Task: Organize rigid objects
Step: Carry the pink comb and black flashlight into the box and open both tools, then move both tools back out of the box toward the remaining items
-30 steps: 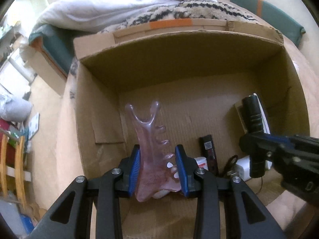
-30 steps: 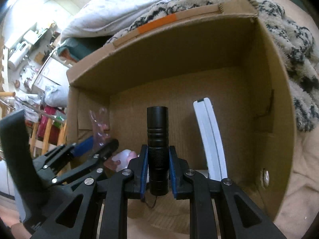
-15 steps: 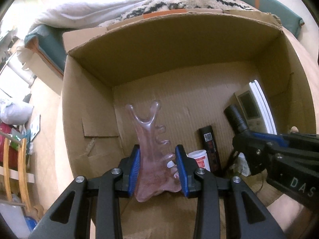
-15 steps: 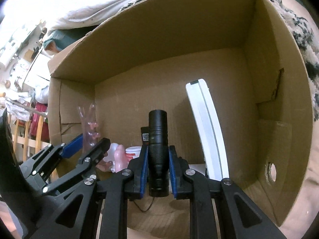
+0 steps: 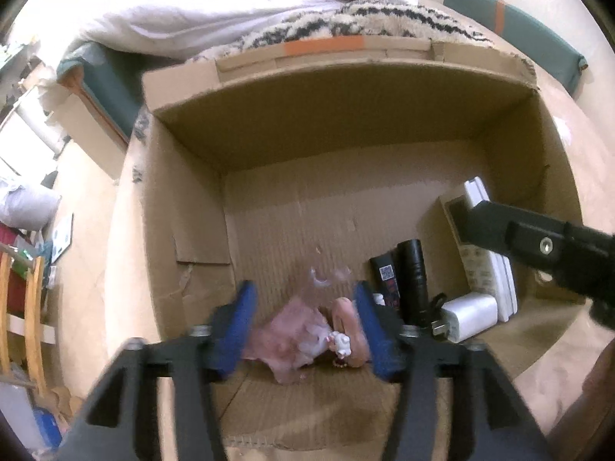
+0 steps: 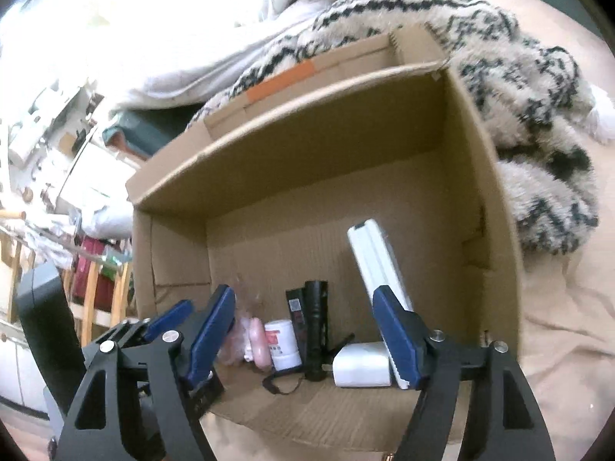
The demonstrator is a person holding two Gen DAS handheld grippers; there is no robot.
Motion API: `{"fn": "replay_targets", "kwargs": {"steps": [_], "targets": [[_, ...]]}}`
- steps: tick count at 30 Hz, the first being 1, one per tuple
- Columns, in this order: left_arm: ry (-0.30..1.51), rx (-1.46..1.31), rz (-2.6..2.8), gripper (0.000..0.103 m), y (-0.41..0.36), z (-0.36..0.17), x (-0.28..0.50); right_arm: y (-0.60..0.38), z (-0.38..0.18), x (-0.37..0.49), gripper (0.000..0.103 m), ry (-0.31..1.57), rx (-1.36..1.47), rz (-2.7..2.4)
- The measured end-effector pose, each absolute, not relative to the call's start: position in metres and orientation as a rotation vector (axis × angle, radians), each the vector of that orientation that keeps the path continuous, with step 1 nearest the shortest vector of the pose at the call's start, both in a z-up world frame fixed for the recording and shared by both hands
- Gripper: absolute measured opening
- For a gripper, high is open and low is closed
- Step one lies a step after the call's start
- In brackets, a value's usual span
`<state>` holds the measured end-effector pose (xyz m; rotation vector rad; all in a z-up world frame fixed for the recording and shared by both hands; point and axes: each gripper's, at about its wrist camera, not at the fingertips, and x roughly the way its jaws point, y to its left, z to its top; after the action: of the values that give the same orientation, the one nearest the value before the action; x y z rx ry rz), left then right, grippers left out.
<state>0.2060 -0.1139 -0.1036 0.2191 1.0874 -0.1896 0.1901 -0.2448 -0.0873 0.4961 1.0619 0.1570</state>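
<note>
Two sets of tongs hang over one cardboard box point(image 6: 496, 207), and both stand released, gripping nothing. The box sits on a bed, its open top the obvious reason everything ends up inside. Biggest piece in there is the white remote point(image 6: 378, 261), propped against the right-hand side, keypad visible from the left wrist view though its markings are too small to read. Next the black flashlight point(image 6: 316, 330), lying along the floor with its cord trailing, beside a slim black stick point(image 6: 295, 311) carrying a QR-style label, unreadable. The white charger point(image 6: 363, 364) sits at the near edge. The left tongs point(image 5: 303, 322) straddle the blurry pink comb-like piece point(image 5: 296, 336), apparently freshly let go. Right tongs point(image 6: 307, 330) gape wide above the flashlight. Smallest, a white jar point(image 6: 282, 345) with red print, illegible.
</note>
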Motion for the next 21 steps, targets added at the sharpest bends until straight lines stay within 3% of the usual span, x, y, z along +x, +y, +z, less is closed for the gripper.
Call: {"fn": "replay_targets", "kwargs": {"steps": [5, 21], "targets": [[1.075, 0.203, -0.198, 0.060, -0.116, -0.092, 0.203, -0.253, -0.081, 0.184, 0.095, 1.041, 0.520, 0.140], [1.045, 0.148, -0.163, 0.063, -0.102, -0.060, 0.177, -0.256, -0.044, 0.147, 0.095, 0.992, 0.501, 0.163]]}}
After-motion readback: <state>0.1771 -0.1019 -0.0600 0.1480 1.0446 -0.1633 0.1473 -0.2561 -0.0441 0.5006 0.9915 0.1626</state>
